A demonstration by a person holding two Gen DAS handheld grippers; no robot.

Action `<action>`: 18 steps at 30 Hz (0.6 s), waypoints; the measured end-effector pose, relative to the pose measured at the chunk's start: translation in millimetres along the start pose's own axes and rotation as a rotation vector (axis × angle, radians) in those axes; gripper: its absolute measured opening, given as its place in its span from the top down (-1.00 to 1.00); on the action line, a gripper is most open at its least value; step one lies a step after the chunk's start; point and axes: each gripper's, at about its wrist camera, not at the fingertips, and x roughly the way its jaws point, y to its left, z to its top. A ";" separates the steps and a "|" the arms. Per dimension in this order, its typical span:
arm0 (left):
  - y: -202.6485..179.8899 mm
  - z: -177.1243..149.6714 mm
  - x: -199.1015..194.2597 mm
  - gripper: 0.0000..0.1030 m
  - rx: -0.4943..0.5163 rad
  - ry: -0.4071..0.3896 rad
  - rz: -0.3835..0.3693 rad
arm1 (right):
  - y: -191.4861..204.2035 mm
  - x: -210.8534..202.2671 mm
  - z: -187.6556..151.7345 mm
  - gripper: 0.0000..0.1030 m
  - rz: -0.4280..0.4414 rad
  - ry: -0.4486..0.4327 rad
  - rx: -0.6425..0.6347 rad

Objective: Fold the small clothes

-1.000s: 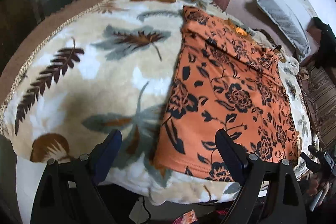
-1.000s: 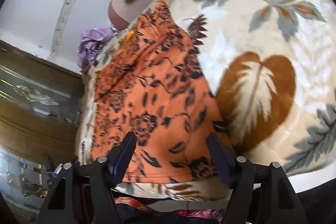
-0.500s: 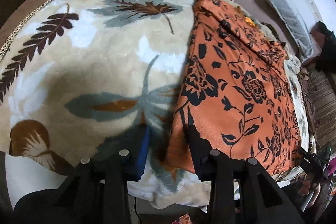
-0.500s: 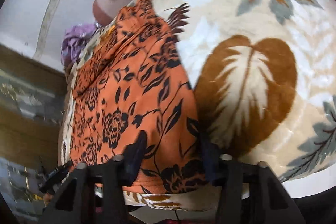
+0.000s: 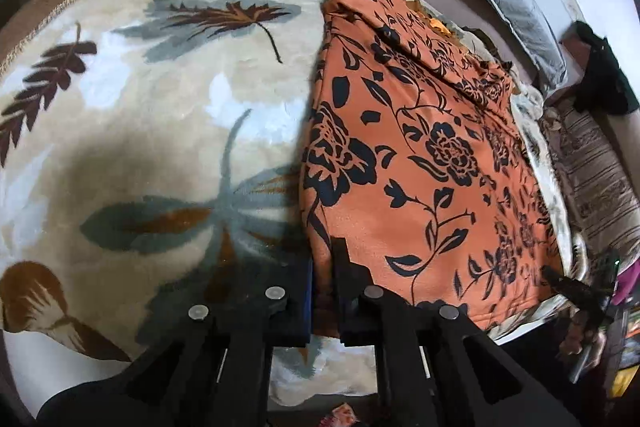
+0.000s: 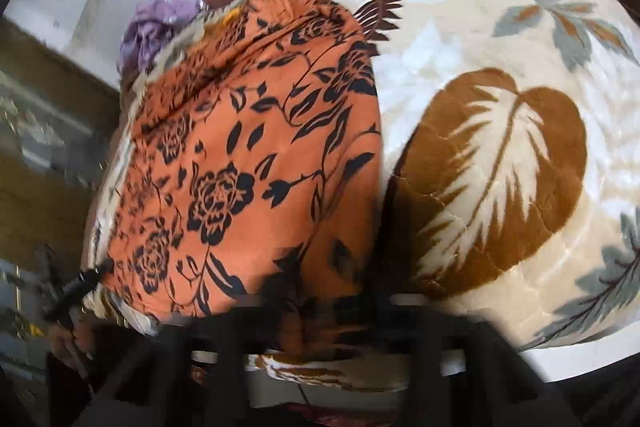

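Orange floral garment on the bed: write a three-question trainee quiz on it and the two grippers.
1. True or false: the left gripper has its jaws shut on the near corner of the orange garment.
2. On what does the garment lie? A) a bare wooden table B) a cream leaf-print blanket C) a striped rug
3. Fill in: in the right wrist view, the right gripper meets the garment at its ____ edge.

Key: 1 true; 2 B; 3 near. The right gripper is blurred there, though it seems shut on the cloth.
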 end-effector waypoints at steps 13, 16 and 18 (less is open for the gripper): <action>-34.9 109.2 -70.7 0.87 0.146 -0.132 -0.140 | 44.0 -66.9 96.6 0.79 0.253 -0.194 0.003; -46.5 176.4 -57.5 0.87 0.147 -0.142 -0.136 | 53.5 -68.0 158.7 0.79 0.285 -0.254 0.025; -53.1 221.4 -39.8 0.87 0.127 -0.144 -0.126 | 56.2 -58.6 205.7 0.79 0.283 -0.292 0.047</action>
